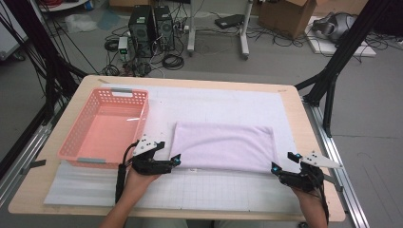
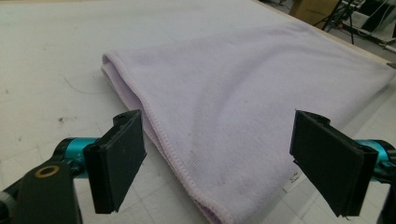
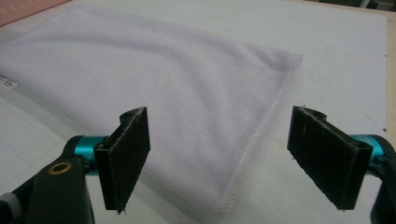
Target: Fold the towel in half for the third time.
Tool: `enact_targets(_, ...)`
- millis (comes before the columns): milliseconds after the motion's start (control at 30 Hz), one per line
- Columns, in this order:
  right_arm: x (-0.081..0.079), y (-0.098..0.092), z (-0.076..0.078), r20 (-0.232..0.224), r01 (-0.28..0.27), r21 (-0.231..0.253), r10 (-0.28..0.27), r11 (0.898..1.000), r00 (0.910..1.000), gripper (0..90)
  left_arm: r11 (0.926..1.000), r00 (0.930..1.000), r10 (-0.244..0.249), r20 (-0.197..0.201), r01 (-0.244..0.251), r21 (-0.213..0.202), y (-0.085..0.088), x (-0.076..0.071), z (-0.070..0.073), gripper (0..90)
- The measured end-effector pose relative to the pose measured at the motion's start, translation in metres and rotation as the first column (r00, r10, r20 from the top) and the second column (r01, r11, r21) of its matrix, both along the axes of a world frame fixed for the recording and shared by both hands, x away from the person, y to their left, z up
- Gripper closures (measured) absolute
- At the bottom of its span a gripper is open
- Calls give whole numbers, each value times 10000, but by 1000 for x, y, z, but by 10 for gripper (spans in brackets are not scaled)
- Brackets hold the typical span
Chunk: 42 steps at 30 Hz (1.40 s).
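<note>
Folded lilac towel right of pink basket: soft, light, floppy; pinch near corners. Left gripper and right gripper jaws spread, empty.

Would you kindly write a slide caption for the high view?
Left gripper and right gripper, both open, flank the near corners of a folded lilac towel beside a pink basket.

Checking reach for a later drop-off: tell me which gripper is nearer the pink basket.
Left. The left gripper sits beside the pink basket, at the towel's near-left corner; the right gripper is at the opposite corner.
</note>
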State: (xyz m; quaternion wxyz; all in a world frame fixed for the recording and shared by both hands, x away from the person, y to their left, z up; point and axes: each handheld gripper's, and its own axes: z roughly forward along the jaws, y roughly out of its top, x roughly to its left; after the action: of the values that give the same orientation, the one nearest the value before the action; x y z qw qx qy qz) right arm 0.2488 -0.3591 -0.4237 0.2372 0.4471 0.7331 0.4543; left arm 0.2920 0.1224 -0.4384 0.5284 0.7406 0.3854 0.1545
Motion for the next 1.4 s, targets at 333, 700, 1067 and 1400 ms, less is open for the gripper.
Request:
enact_targets(333, 5, 10, -1, -219, -410, -72, 408, 9991, 9989, 185, 9995, 9974, 16, -726, 6, 305, -3, 3, -8, 269)
enact_targets(700, 21, 35, 7, -92, -1019, 38, 1019, 9948, 9948, 188, 9928, 9851, 280, -1699, -76, 1194, -5, 7, -14, 425)
enact_targets(1067, 48, 82, 18, -39, -1962, -230, 1961, 9803, 9806, 191, 9886, 9860, -7, -1666, 258, 1484, -10, 4, -13, 655)
enact_targets(1400, 98, 128, 23, -667, -2860, -218, 2840, 9580, 9565, 193, 9948, 9783, -63, -2071, 273, 985, -9, 4, -14, 798)
